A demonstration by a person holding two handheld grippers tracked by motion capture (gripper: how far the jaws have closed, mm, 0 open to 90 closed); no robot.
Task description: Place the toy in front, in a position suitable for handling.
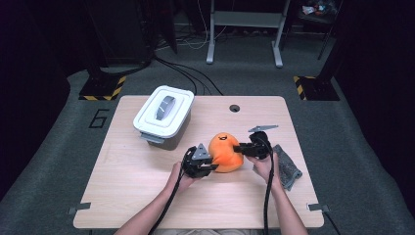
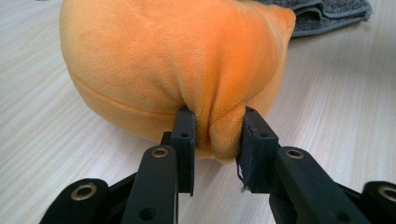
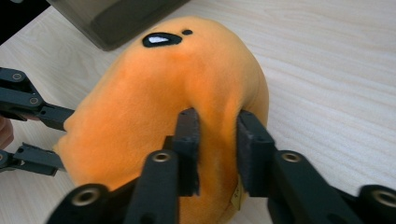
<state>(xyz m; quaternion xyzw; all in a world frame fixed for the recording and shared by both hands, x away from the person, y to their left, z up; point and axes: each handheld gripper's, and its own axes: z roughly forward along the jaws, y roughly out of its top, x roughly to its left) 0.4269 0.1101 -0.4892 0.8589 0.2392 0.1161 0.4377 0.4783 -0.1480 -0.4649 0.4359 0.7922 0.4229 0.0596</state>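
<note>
Near the middle of the desk (image 1: 147, 205), a little toward its right edge, an orange plush toy (image 1: 225, 152) rests between two pairs of tongs. The left tongs (image 1: 214, 165) pinch a fold of plush at the toy's lower left side; in the left gripper view the pads (image 2: 183, 133) press a bunched ridge of fabric (image 2: 219, 133) between nearly closed jaws. The right tongs (image 1: 239, 148) bite from the opposite side, their jaws likewise closed on a raised fold of the toy (image 3: 215, 126), seen in the right gripper view.

Risks, as judged from this arrangement: each grip takes only the loose outer pile, so a lift or a pull apart may let the fabric slide out of one pair and leave the toy swinging from the other. Uneven pulling could also strain the seam or drag the toy toward the grey cloth (image 1: 288, 166) near the right edge. The white lidded box (image 1: 163, 117) stands well apart, toward the far left corner.
</note>
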